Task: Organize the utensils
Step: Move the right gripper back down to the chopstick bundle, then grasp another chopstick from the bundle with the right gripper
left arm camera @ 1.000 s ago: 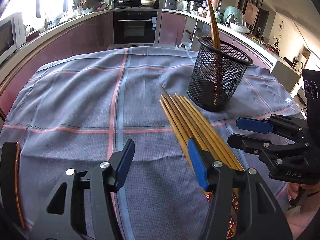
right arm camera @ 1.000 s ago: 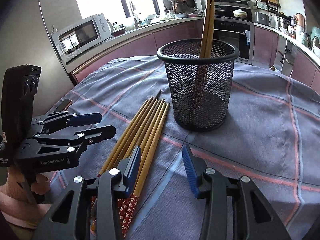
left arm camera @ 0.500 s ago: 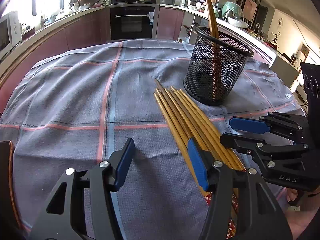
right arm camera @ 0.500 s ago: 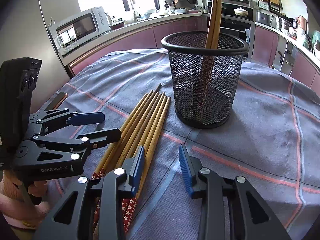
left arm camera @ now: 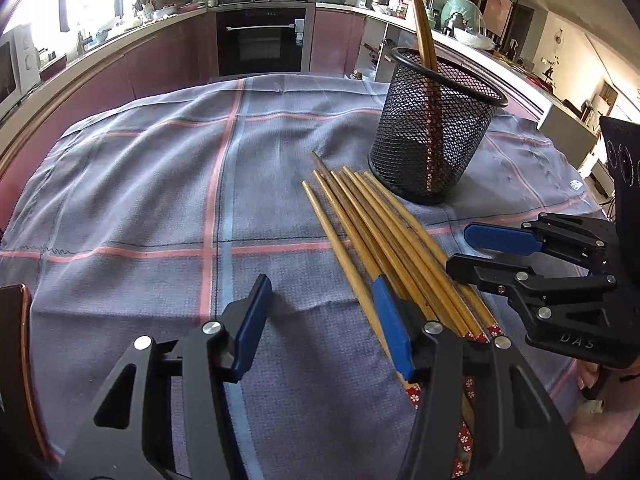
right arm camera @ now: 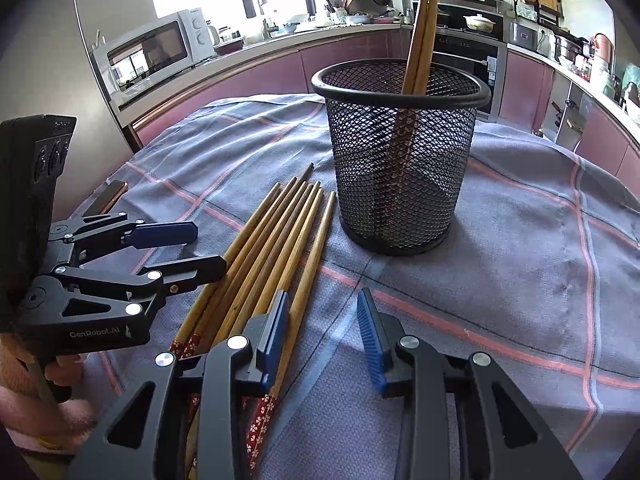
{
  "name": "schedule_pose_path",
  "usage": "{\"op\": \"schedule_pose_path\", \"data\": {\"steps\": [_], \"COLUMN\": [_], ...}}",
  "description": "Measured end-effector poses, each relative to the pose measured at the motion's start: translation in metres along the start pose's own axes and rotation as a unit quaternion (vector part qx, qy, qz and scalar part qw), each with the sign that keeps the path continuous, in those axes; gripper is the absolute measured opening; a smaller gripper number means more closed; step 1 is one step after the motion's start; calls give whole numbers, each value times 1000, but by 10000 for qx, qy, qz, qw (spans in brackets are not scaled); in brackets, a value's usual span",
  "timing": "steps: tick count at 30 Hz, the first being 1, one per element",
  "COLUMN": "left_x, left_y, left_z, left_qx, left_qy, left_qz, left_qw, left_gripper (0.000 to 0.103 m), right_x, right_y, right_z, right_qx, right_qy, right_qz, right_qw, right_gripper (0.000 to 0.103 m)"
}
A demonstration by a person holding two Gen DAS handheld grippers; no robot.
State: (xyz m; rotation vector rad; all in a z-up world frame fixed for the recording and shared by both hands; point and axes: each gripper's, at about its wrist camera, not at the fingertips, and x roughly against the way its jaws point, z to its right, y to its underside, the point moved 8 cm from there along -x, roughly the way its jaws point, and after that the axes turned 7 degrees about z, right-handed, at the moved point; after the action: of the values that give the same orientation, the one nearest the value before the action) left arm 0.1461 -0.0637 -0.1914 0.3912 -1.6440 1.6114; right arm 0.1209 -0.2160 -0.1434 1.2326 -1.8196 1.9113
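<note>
My two wrist views look steeply down, close over the cloth (left arm camera: 160, 200); both share the basket (left arm camera: 434, 128) and chopsticks (right arm camera: 272, 248).

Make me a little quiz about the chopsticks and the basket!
1. True or false: the basket lies on its side.
2. How many chopsticks stand in it? A) none B) two C) six
3. Fill in: the loose chopsticks lie on the ____.

Key: 1 false, it stands upright. 2 B, the pair pokes above its rim. 3 cloth.
</note>
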Motion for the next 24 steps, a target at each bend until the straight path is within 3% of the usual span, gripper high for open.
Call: {"op": "schedule_pose_path", "data": {"steps": [4,18,24], "left_x": [1,-10,-9], "left_y": [0,-7,-8], "left_z": [-3,-2,-12], "left_qx": [-27,-215,-9], "left_qy": [13,-244,-314], "left_qz": [-40,-104,-100], "left_qw": [10000,9994,9995], "left_gripper": [42,37,21], "right_x": [-1,-16,-17], "right_y": [-1,-9,-11], "right_z": [-1,-8,-6], "right_qx": [54,279,208], "right_qy": [24,164,138], "right_qz": [-20,-101,-124], "right_qw": [10000,9994,9996], "right_gripper": [33,28,14]}}
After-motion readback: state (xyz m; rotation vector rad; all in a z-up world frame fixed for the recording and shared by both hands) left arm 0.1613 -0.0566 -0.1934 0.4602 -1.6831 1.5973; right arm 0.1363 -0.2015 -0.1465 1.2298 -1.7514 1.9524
